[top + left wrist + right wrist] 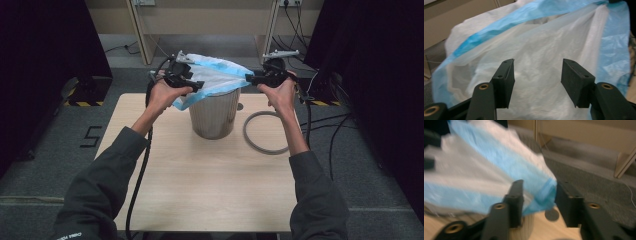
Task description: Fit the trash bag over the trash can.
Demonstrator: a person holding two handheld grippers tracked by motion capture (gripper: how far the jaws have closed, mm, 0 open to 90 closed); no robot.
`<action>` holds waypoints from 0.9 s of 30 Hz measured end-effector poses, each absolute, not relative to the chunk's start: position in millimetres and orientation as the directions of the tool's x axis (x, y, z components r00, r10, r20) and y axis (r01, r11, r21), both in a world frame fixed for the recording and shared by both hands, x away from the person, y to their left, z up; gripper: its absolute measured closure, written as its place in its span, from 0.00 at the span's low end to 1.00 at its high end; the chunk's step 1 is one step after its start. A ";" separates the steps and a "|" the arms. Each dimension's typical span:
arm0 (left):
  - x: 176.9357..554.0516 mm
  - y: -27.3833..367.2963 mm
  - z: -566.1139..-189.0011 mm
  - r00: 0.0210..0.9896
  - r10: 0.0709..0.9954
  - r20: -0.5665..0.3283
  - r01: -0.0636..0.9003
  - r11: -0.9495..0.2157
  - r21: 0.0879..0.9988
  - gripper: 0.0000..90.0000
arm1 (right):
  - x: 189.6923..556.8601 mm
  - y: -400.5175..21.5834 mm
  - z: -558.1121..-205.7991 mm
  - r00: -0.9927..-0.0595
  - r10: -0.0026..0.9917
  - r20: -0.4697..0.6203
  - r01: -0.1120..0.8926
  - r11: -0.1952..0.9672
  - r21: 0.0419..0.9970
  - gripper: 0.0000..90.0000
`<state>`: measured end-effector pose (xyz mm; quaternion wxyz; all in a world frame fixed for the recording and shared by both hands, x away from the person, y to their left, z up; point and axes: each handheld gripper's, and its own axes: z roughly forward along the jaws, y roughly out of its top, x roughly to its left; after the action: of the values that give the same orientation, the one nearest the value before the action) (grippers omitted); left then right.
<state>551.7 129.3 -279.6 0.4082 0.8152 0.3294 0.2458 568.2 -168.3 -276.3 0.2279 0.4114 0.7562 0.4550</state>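
A grey ribbed bin (214, 112) stands upright on the wooden table (200, 185). A white and blue plastic bag (217, 75) is spread over its mouth between my two grippers. My left gripper (192, 84) is at the bag's left edge. In the left gripper view its jaws (537, 72) stand wide apart with the bag (539, 37) just beyond them, the pads pressing on nothing. My right gripper (252, 77) is at the bag's right edge. In the blurred right gripper view (537, 187) a blue corner of the bag (541, 192) lies loose between its parted jaws, above the bin (524, 230).
A grey ring (246, 134) lies flat on the table to the right of the bin, and a small grey disc (240, 106) is by the bin's base. Beyond the table's far edge are a wooden frame (142, 40) and floor cables (325, 120). Dark curtains flank both sides.
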 end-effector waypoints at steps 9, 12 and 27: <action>540.7 115.3 -279.6 0.724 0.683 0.091 0.314 -0.445 0.839 0.46 | 584.6 -130.2 -261.4 -0.632 0.774 -0.038 0.401 0.368 0.839 0.36; 535.9 112.1 -281.7 0.740 0.668 0.078 0.306 -0.437 0.846 0.46 | 598.8 -123.4 -268.8 -0.614 0.788 -0.052 0.446 0.400 0.801 0.40; 529.7 119.4 -280.0 0.751 0.657 0.059 0.297 -0.417 0.859 0.46 | 635.5 -169.0 -290.2 -0.488 0.873 0.016 0.527 0.279 0.803 0.97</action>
<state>529.7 119.4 -280.0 0.4543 0.8181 0.2917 0.1980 635.5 -169.0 -290.2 0.2211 0.4551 0.7686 0.3914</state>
